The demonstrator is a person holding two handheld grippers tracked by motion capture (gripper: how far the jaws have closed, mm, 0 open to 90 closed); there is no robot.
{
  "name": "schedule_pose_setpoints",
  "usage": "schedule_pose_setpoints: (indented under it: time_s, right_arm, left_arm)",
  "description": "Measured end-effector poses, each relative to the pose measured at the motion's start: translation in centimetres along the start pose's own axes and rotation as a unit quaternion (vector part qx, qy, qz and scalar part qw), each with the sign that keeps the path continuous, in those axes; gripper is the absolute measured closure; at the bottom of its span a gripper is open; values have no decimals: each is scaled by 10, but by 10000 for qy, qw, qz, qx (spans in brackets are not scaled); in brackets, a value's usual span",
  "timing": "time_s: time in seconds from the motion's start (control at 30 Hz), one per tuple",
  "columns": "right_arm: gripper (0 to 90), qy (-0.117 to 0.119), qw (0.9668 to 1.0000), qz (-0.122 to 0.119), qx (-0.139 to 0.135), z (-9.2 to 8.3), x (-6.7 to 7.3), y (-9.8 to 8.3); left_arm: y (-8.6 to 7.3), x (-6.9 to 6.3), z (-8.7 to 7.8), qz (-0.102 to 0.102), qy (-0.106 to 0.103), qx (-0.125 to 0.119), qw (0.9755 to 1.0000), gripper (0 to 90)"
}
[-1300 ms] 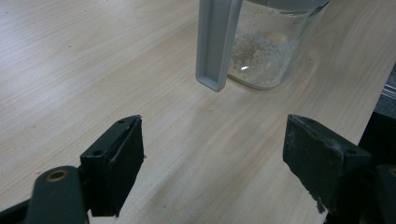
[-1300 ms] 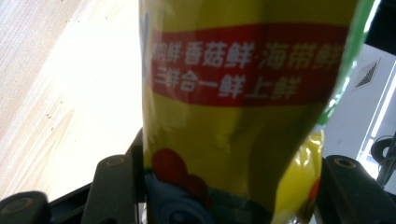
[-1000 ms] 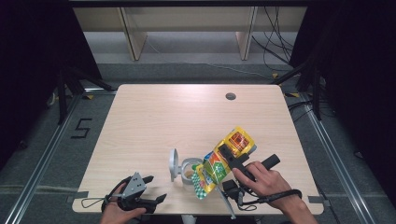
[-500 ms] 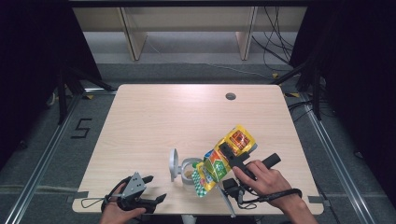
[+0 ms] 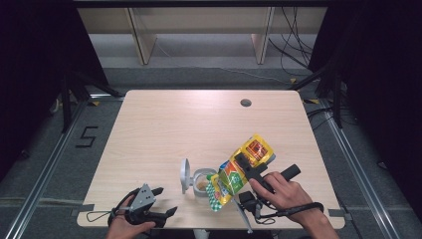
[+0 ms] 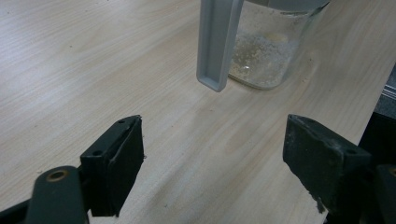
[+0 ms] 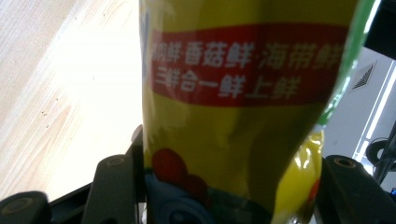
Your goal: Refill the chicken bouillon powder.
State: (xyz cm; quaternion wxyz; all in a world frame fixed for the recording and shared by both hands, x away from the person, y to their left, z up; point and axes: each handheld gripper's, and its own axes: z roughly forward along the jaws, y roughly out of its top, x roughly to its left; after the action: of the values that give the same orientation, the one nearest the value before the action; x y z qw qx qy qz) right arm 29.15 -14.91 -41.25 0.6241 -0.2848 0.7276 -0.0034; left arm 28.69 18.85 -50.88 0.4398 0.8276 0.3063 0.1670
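1. The right gripper (image 5: 247,167) was clamped on a yellow pouch (image 5: 239,172), held tilted with its lower end over the jar (image 5: 201,181) near the desk's (image 5: 164,129) front edge.
2. In the right gripper view the pouch (image 7: 243,112) stood between both jaws, pressed from either side; a red band with white lettering crossed it, and it hid most of the desk (image 7: 56,84) beyond.
3. The jar was clear, with its grey lid (image 5: 185,174) swung open and standing upright at its left side. The pouch's lower end overlapped the jar's right rim in the high view; whether they touched cannot be told.
4. In the left gripper view the jar (image 6: 266,51) held pale granules at the bottom, and the lid's grey edge (image 6: 217,44) hung in front of it.
5. The left gripper (image 5: 161,201) lay at the front-left of the desk, jaws apart and holding nothing, pointing toward the jar, with bare desk (image 6: 93,70) between.
6. A round hole (image 5: 246,103) sat near the desk's far edge, well apart from the work.
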Motion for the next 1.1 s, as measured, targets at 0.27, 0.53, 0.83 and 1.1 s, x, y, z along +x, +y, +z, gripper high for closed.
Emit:
schedule_pose_setpoints:
  time_s: [0.27,0.53,0.83,1.1]
  right_arm:
    - [453,25,10000,-57,-2,0,-1,0]
    - [453,11,10000,-37,-8,0,0,0]
    - [454,26,10000,-49,-11,0,0,0]
    - [454,37,9999,-95,-38,0,-1,0]
  left_arm:
    - [0,-1,-1,-192,-132,21,9997,200]
    - [0,-2,-1,-220,-143,-3,9997,200]
    - [0,-1,0,-83,-104,-9,9999,200]
    - [0,-2,1,-216,-131,4,9997,200]
